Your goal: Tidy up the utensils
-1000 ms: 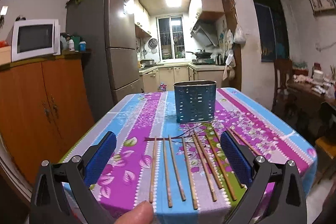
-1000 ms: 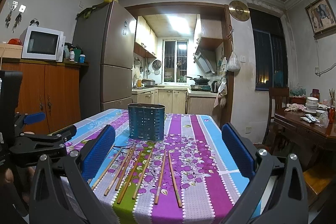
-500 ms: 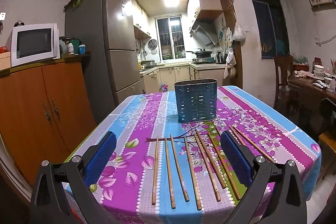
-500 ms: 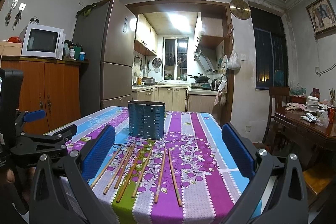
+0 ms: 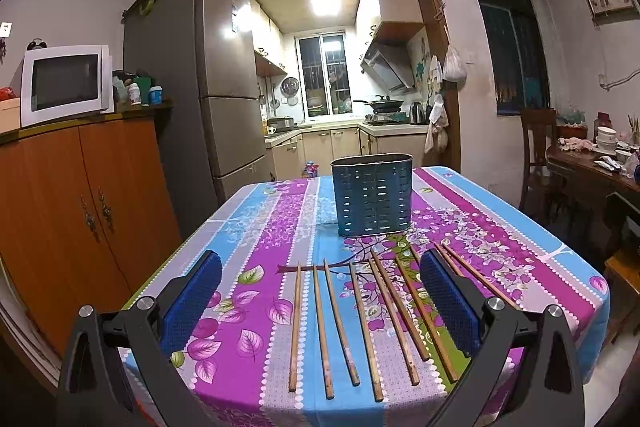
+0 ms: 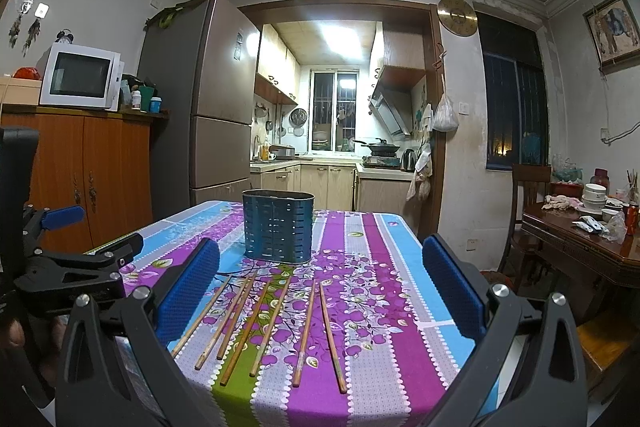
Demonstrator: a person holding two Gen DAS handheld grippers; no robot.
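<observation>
Left gripper: jaws wide apart, nothing between the blue pads, held above the near edge of the desk. Under and just beyond it the chopsticks lie loose on the floral cloth, approx. parallel, tips pointing away from the camera; most sit within the span between the two pads, w/ a further pair off to the right, partly hidden behind the right pad. None touch the gripper.

Right gripper: also spread wide, empty, hovering over the desk's near edge. In its view the same chopsticks fan out below the gap, biased toward the left pad; two lie more central. The left gripper shows at the left edge of this view, black frame w/ a blue pad, beside the right one, not touching it.

Further out, the blue perforated utensil holder stands upright mid-desk, past the far ends of the chopsticks, near them but apart. Can't tell if anything's inside.
</observation>
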